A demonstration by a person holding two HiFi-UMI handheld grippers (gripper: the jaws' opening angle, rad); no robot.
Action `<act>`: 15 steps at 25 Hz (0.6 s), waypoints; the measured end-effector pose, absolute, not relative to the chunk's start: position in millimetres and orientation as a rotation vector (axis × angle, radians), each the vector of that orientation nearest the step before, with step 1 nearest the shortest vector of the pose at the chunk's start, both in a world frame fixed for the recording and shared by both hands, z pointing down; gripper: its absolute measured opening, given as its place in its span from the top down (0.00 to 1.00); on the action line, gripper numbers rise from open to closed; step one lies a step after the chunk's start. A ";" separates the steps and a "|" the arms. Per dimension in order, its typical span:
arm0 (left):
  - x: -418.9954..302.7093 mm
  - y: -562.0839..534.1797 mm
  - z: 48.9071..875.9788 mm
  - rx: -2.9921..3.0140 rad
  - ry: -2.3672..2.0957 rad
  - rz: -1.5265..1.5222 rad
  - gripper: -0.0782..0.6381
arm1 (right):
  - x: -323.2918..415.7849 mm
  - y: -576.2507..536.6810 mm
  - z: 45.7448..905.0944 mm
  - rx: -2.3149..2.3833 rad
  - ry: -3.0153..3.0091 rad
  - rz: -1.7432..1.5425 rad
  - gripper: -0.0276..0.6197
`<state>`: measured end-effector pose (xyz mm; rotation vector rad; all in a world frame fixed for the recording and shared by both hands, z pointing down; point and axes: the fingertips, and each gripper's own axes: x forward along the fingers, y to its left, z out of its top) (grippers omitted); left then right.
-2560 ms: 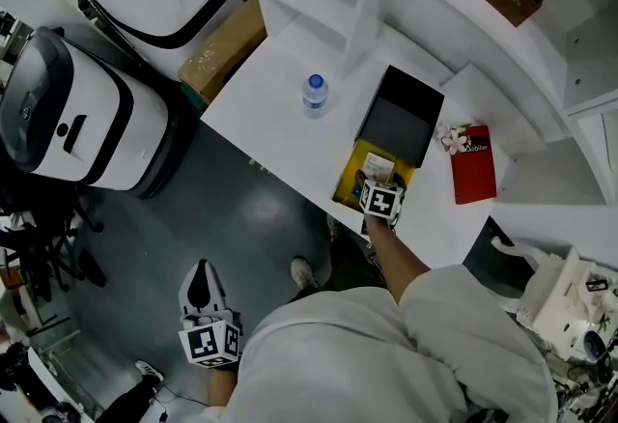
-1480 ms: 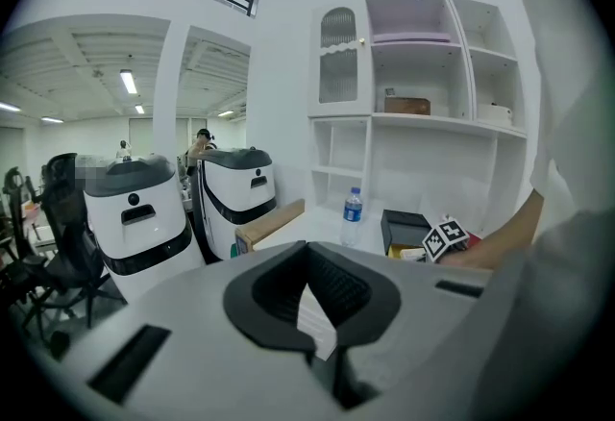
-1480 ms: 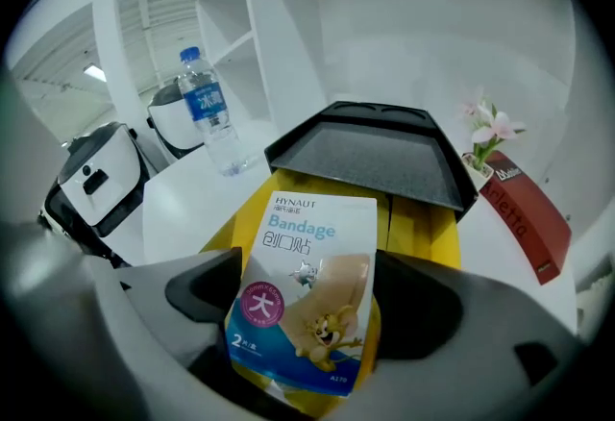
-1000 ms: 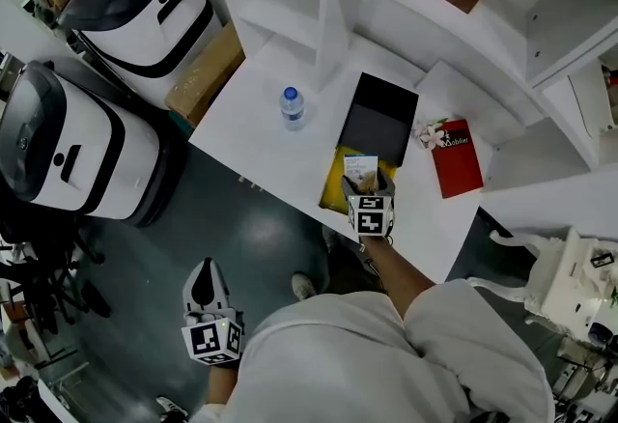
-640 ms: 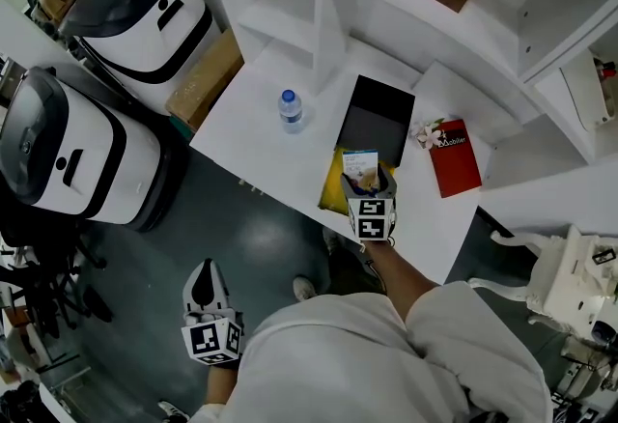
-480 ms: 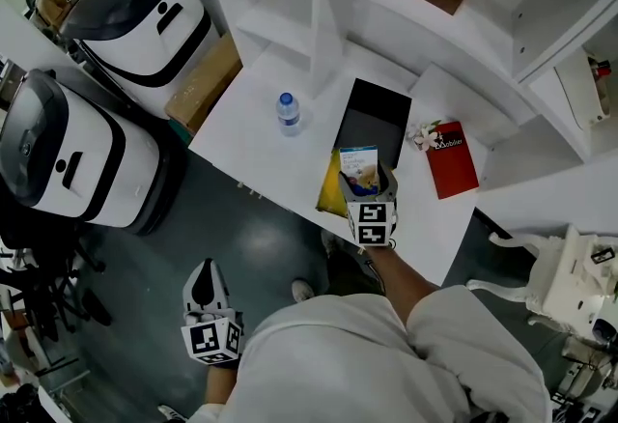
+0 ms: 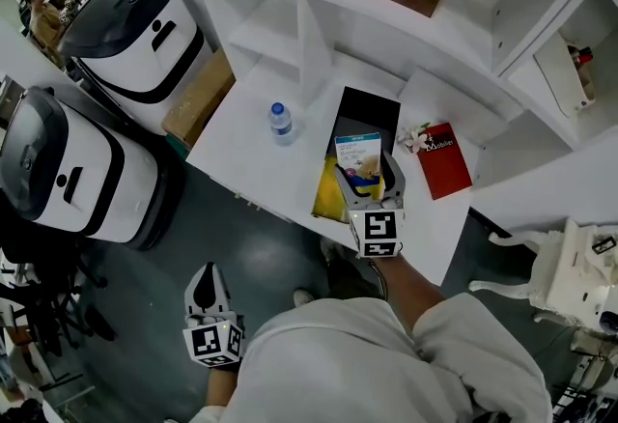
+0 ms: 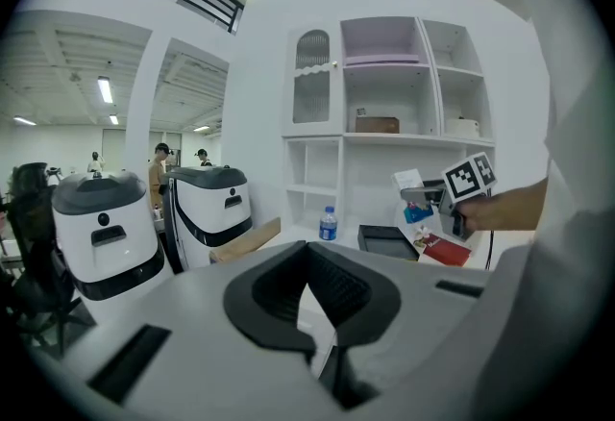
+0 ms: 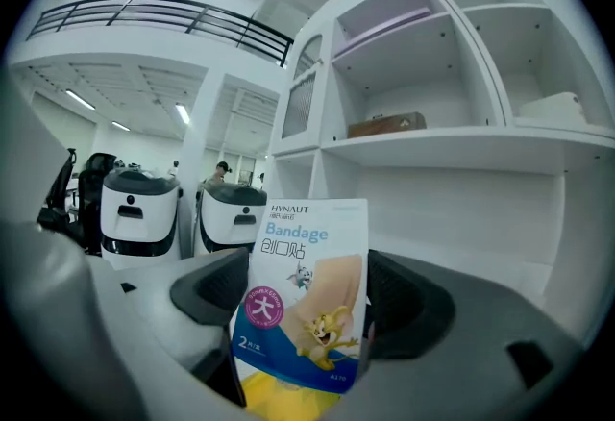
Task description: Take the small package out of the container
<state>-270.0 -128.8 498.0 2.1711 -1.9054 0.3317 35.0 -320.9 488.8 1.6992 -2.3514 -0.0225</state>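
Note:
My right gripper (image 7: 368, 183) is shut on the small package (image 7: 357, 158), a blue and white bandage pack, and holds it upright above the container (image 7: 326, 202). The container is a yellow-lined box with its black lid (image 7: 371, 112) folded back, at the white table's near edge. In the right gripper view the package (image 9: 307, 299) stands between the two dark fingers. My left gripper (image 7: 204, 296) hangs low by the person's side over the floor, jaws together and empty. From the left gripper view the package (image 8: 410, 185) shows far off in the other gripper.
A water bottle (image 7: 281, 123) stands left of the box on the white table (image 7: 241, 151). A red booklet (image 7: 443, 161) with a small flower lies to the right. Two white robots (image 7: 130, 25) and a cardboard box (image 7: 199, 98) stand left; white shelves (image 7: 454, 35) rise behind.
My right gripper, which reached down into the yellow box, has closed on the package and lifted it up out of the box. The left gripper has stayed low.

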 end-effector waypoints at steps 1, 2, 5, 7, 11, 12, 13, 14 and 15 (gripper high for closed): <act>-270.4 -128.0 496.9 2.173 -1.907 0.331 0.88 | 35.2 -319.2 480.0 1.709 -2.364 -0.042 0.33; -271.1 -127.1 495.8 2.175 -1.910 0.330 0.88 | 35.3 -317.4 471.5 1.717 -2.376 -0.062 0.33; -273.6 -123.4 493.1 2.177 -1.918 0.327 0.88 | 34.7 -311.9 449.0 1.738 -2.406 -0.111 0.33; -274.5 -121.0 492.1 2.178 -1.921 0.325 0.88 | 34.6 -308.8 437.2 1.751 -2.430 -0.131 0.33; -274.7 -117.3 490.2 2.184 -1.923 0.321 0.88 | 34.1 -302.2 418.2 1.768 -2.472 -0.166 0.33; -274.9 -116.5 489.9 2.185 -1.923 0.321 0.88 | 33.7 -300.0 413.2 1.771 -2.481 -0.179 0.33; -275.0 -115.7 489.7 2.186 -1.923 0.321 0.88 | 33.2 -297.8 408.2 1.774 -2.490 -0.193 0.33; -275.1 -115.1 489.5 2.187 -1.922 0.321 0.88 | 32.8 -295.7 403.3 1.777 -2.497 -0.209 0.33; -274.9 -114.7 489.3 2.190 -1.921 0.322 0.88 | 32.6 -293.7 398.6 1.780 -2.504 -0.223 0.33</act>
